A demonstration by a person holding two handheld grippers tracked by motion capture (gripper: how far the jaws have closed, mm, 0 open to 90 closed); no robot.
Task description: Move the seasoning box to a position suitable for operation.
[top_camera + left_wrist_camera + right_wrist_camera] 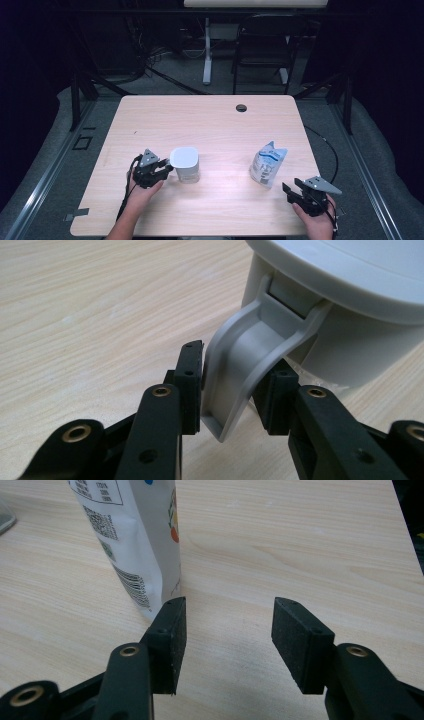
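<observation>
- Dark room behind; grey floor, a black chair (265,45) and a white desk leg (207,55) stand beyond the far edge of the light wooden surface (210,125).
- Surface has a small round cable hole (241,107) near its far edge, right of centre.
- White lidded container (184,164) stands upright at near left of centre. It has a grey latch handle (245,370) on the side that faces the left claw.
- Left claw (167,167) sits at near left, just beside the container, held by a hand (142,192) that comes in from the near edge.
- Left gripper view: the latch handle lies between the two jaws. The left pad (192,385) touches the handle's edge; the right pad (277,400) sits behind the handle's curve, and contact there cannot be made out. Jaws about half spread.
- White and blue pouch (268,163) stands upright at near right, printed with barcodes and a label.
- Right claw (291,189) rests at the near right corner, just right of and nearer than the pouch, in the other hand (317,222).
- Right gripper view: jaws stand apart with bare wood between the pads (172,640); nothing is held. The pouch (135,540) stands just beyond the left jaw, apart from it.
</observation>
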